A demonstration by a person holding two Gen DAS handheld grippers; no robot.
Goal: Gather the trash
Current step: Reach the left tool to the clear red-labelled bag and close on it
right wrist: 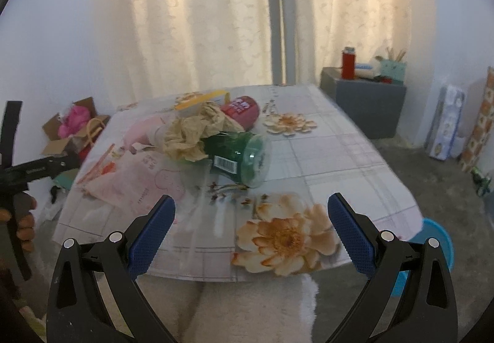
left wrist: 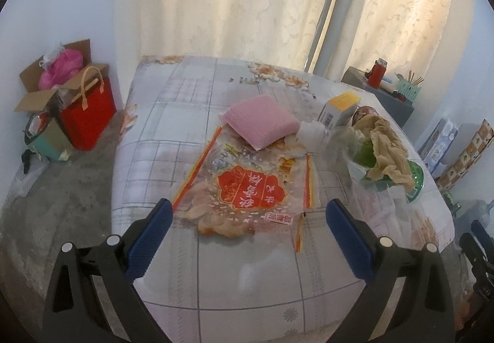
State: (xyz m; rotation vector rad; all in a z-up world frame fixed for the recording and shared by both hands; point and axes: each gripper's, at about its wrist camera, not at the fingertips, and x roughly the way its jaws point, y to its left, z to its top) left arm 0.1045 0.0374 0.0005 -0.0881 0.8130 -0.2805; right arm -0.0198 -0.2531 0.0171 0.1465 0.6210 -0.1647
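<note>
I am holding the left tool (left wrist: pixel 248 215) wide open and empty over the snack bag (left wrist: pixel 247 185), ready to take it. The right tool (right wrist: pixel 251 213) is hanging equally open and empty, near the green bottle (right wrist: pixel 239 154) on the tabletop (right wrist: pixel 339 158).

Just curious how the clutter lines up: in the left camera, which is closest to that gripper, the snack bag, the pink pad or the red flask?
From the left gripper:
1. Snack bag, on the table right ahead.
2. Pink pad, behind it.
3. Red flask, far right, off the table.

Red gift bag (left wrist: pixel 88 114) beside cardboard box (left wrist: pixel 46 87)
</note>
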